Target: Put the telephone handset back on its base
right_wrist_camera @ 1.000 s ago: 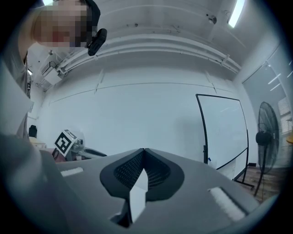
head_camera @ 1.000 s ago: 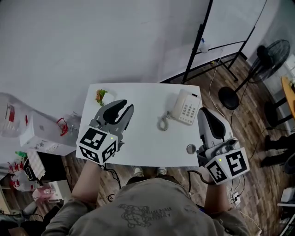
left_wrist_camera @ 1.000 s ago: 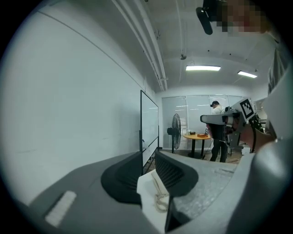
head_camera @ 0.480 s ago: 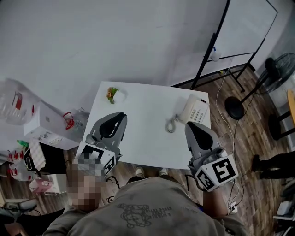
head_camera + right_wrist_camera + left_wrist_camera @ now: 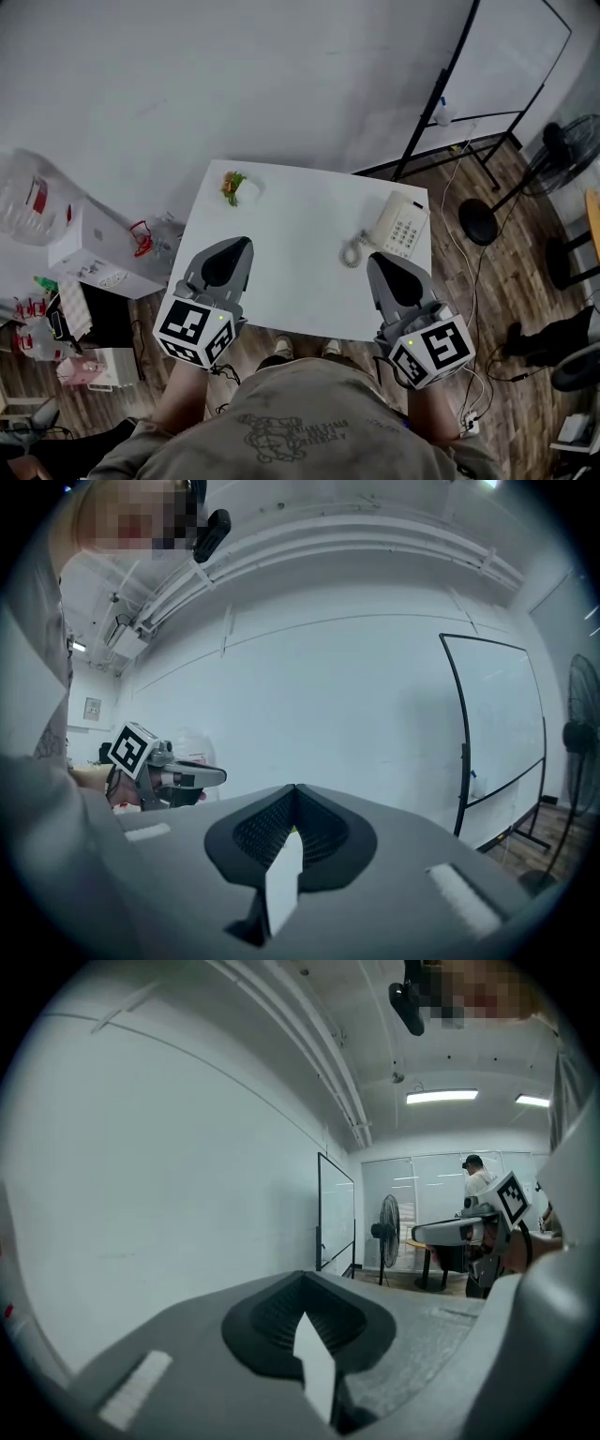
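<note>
Telephone (image 5: 398, 225), white with a keypad, sits on a white bench (image 5: 291, 281), seen from above by the head camera. Its handset (image 5: 382, 221) seems to lie along the side of the telephone away from the keypad. At this size I cannot tell whether it is seated in its cradle or only resting beside it. A coiled cord (image 5: 352, 251) loops on the bench just beside the telephone, on the handset side.

The left tool (image 5: 232, 246) hangs well apart from the telephone, over the near edge of the bench on the cord side. The right tool (image 5: 382, 261) hangs near the telephone, on the person's side of it, not touching it. Both tools have their jaws pressed together and hold nothing.

Judging from this, neither tool is working on the handset. Either the replacing is finished or it has not begun, and the pictures do not settle which. If it is not done, a tool has yet to open, reach the handset and set it down on the base.

Only the head view shows the telephone and bench, plus a small green and orange object (image 5: 231, 184) far from the telephone at the bench's opposite back corner. The two gripper views point up and away from the telephone. The left gripper view shows its closed jaw tips against a wall, a standing fan (image 5: 387, 1237) and a distant person (image 5: 478, 1181). The right gripper view shows its closed tips and a whiteboard (image 5: 497, 724).
</note>
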`<action>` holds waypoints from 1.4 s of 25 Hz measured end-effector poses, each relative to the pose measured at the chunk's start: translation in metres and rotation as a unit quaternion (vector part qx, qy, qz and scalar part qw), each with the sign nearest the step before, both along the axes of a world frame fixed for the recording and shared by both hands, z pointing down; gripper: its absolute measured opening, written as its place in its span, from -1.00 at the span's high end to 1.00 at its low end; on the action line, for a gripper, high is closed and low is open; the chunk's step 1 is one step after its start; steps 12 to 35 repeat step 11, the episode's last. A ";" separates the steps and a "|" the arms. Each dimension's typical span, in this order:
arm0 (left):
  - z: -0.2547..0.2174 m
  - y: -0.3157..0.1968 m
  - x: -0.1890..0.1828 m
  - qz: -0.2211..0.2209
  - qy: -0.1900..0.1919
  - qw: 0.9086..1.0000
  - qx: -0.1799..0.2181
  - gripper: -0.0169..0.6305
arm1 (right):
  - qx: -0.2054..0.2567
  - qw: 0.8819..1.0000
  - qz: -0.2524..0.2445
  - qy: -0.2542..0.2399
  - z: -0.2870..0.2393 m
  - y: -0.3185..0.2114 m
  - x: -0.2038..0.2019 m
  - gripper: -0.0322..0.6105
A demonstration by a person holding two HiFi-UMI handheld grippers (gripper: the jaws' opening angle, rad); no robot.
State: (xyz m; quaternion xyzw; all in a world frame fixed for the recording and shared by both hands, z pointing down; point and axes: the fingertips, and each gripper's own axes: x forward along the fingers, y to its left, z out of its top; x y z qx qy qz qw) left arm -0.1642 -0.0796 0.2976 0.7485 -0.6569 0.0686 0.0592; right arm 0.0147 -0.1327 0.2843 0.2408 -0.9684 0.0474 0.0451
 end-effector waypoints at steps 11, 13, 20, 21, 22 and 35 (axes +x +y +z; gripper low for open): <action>0.001 0.001 0.001 0.017 -0.007 1.000 -0.001 0.95 | -0.004 1.000 0.015 0.005 0.006 -0.003 -0.001 0.82; 0.001 0.001 0.001 0.017 -0.007 1.000 -0.001 0.95 | -0.004 1.000 0.015 0.005 0.006 -0.003 -0.001 0.82; 0.001 0.001 0.001 0.017 -0.007 1.000 -0.001 0.95 | -0.004 1.000 0.015 0.005 0.006 -0.003 -0.001 0.82; 0.001 0.001 0.001 0.017 -0.007 1.000 -0.001 0.95 | -0.004 1.000 0.015 0.005 0.006 -0.003 -0.001 0.82; 0.001 0.001 0.001 0.017 -0.007 1.000 -0.001 0.95 | -0.004 1.000 0.015 0.005 0.006 -0.003 -0.001 0.82; 0.001 0.001 0.001 0.017 -0.007 1.000 -0.001 0.95 | -0.004 1.000 0.015 0.005 0.006 -0.003 -0.001 0.82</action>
